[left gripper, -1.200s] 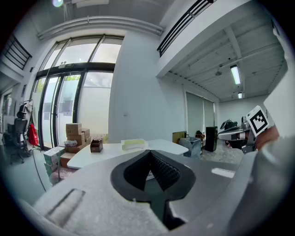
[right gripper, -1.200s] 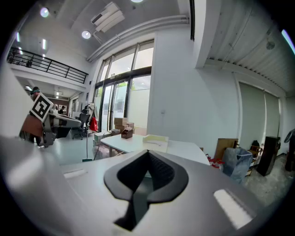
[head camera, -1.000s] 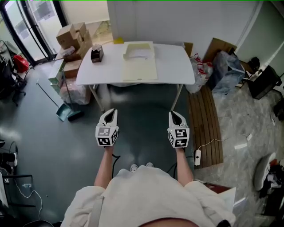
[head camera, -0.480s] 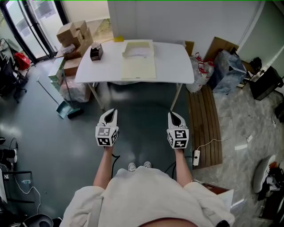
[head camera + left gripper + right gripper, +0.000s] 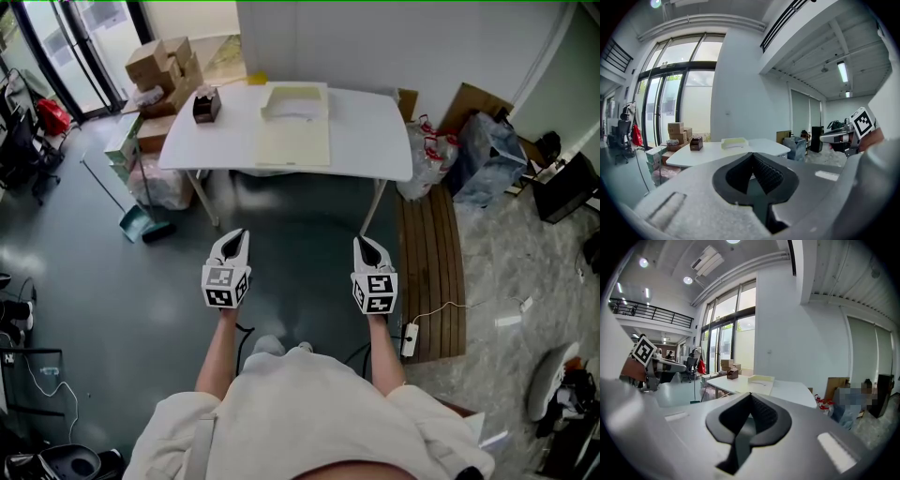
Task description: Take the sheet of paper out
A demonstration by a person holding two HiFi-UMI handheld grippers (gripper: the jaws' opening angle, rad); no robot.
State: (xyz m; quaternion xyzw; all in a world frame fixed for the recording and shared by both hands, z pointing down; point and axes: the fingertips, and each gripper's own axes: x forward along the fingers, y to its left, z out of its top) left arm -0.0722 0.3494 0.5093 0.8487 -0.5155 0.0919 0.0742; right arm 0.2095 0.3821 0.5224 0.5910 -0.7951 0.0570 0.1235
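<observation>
Table (image 5: 370,141) with paper tray (image 5: 281,91), boxes (image 5: 161,62) left, bags (image 5: 486,150) right

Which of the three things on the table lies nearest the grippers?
The flat pale-yellow sheet; the tray and dark box sit farther back.

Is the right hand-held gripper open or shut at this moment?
Shut. The right hand-held gripper shows its black pads meeting at the tips, with nothing between them; the white table lies far ahead.
</observation>
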